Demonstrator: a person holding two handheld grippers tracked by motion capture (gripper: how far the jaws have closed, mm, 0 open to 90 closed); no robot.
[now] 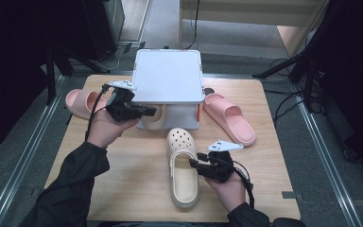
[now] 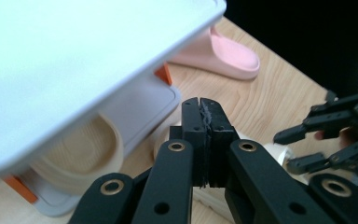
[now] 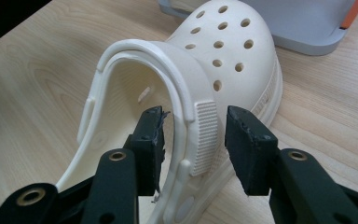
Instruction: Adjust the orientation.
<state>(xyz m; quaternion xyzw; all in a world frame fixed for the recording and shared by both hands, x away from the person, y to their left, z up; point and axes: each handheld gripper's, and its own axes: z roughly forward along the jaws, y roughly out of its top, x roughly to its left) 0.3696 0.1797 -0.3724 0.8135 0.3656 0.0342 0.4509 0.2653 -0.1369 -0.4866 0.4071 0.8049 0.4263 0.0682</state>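
Observation:
A cream clog (image 1: 183,166) lies on the wooden table (image 1: 137,184) with its toe toward a white two-level rack (image 1: 169,75). My right gripper (image 1: 194,163) stands open astride the clog's right side. In the right gripper view the strap (image 3: 206,135) sits between the pads (image 3: 248,140) with gaps on both sides of my right gripper (image 3: 193,128). A second cream clog (image 1: 154,118) rests on the rack's lower level (image 2: 81,158). My left gripper (image 1: 147,111) hovers beside the rack's left front, shut with nothing between its pads, jaws pressed together (image 2: 204,106).
One pink slide (image 1: 81,102) lies left of the rack, another pink slide (image 1: 230,118) to its right (image 2: 223,56). The rack's top board (image 2: 74,60) overhangs the lower tray, which has orange corner pieces (image 2: 164,73). Dark stands and cables surround the table.

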